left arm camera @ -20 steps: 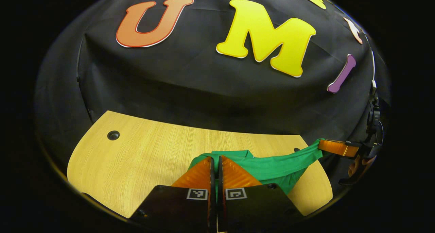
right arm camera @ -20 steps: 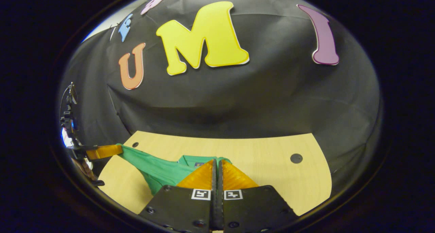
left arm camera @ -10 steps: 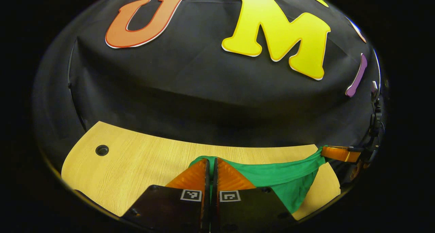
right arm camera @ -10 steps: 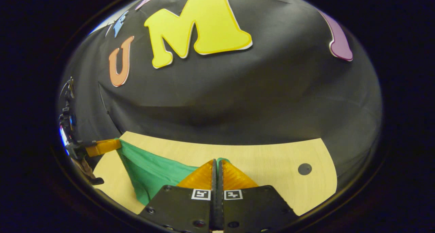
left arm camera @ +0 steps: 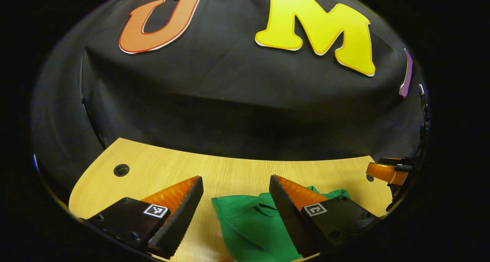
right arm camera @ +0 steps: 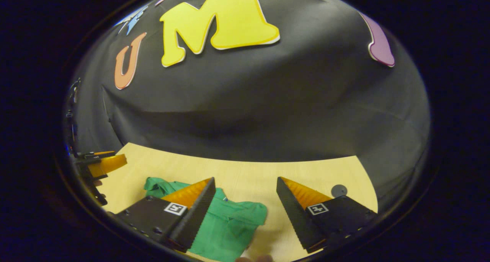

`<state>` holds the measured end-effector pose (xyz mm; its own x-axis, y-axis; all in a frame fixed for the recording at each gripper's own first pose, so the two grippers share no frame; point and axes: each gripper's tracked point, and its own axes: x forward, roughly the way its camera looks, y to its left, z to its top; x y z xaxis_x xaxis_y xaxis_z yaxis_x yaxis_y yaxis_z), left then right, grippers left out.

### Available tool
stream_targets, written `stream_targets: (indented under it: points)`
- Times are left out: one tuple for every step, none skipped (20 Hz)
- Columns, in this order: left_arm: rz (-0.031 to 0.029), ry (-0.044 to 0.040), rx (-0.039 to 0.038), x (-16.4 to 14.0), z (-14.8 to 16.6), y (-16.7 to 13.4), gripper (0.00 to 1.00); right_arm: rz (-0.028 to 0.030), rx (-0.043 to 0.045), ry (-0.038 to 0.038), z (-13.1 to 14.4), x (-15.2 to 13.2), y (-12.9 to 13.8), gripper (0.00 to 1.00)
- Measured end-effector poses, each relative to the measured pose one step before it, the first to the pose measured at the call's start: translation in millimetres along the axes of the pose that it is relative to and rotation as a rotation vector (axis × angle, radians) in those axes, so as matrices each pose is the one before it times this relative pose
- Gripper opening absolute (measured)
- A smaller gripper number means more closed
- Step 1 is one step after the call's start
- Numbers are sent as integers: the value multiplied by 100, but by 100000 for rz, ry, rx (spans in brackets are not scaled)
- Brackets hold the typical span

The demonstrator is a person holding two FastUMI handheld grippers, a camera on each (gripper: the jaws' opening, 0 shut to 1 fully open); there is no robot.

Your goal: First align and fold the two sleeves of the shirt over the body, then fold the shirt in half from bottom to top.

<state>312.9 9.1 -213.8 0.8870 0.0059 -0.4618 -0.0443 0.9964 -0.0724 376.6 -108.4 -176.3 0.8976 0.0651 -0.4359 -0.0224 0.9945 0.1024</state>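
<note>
Green cloth, the shirt (left arm camera: 252, 227), lies bunched on the pale wooden surface (left arm camera: 229, 170) just ahead of me, and neither of my tongs has hold of it. In the left gripper view my left tongs (left arm camera: 235, 185) stand spread wide, released, with the shirt lying on the wood between the two fingers; the right-hand finger (left arm camera: 291, 195) covers part of the cloth's edge, though I cannot tell whether it touches. Farther off at the right rim of that view I see my right tongs (left arm camera: 386, 173), apart from the shirt.

In the right gripper view my right tongs (right arm camera: 245, 187) are likewise parted and released. Here the shirt (right arm camera: 229, 223) sits low and left, running under the left-hand finger (right arm camera: 191, 195) and ending in a rounded fold in the gap between the fingers. My left tongs (right arm camera: 105, 163) show at the far left edge, clear of the cloth. A dark round hole (left arm camera: 121, 170) marks the surface near its back left corner.
</note>
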Motion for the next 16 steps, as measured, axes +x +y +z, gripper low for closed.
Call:
stream_targets:
  points:
    - [401, -1372, -62, -695, 532, 167, 100, -899, -154, -1282, 410, -503, 18, 99]
    - [176, -1392, 7, -690, 498, 89, 100, -311, -448, -1299, 338, -607, 219, 96]
    - [519, -1483, 393, -794, 687, 58, 100, -291, -624, -1352, 501, -792, 215, 96]
    - [23, -1637, 564, -851, 704, 63, 100, -222, -1078, -1851, 519, -901, 224, 96]
    - [57, -1995, 607, -1141, 811, 73, 100, -465, -1204, -2095, 788, -1039, 250, 96]
    - [-201, -2170, 533, -1096, 999, 94, 100, -524, -999, -2396, 714, -1144, 228, 92]
    - [2, -2723, 727, -1282, 1096, 17, 100, -365, -575, -2208, 875, -1292, 450, 96]
    - [118, -2438, 422, -1385, 1086, -113, 100, -177, -617, -2418, 753, -1709, 556, 96]
    - [40, -2656, -174, -1706, 1169, 18, 100, 173, -1207, -3056, 1061, -1848, 686, 96]
    - [-733, -2509, -1111, -1737, 1105, -365, 100, -86, -1205, -3326, 1015, -1962, 574, 96]
    - [-417, -2501, -1035, -1899, 1243, -189, 100, -44, -629, -3029, 1005, -1996, 633, 96]
    - [261, -2890, -868, -1886, 1226, -64, 100, -209, -195, -2558, 921, -2240, 637, 96]
    - [82, -2231, -691, -1957, 1102, -182, 100, -1170, -670, -1510, 708, -2179, 289, 92]
    - [-226, -2373, -295, -1832, 1071, -322, 100, -88, 220, -1930, 680, -2212, 521, 97]
    - [-795, -1849, 169, -1846, 916, -290, 100, -27, 570, -1388, 645, -2191, 579, 97]
    - [-1054, -1647, 184, -1845, 766, -403, 100, -374, 539, -1630, 497, -2223, 323, 96]
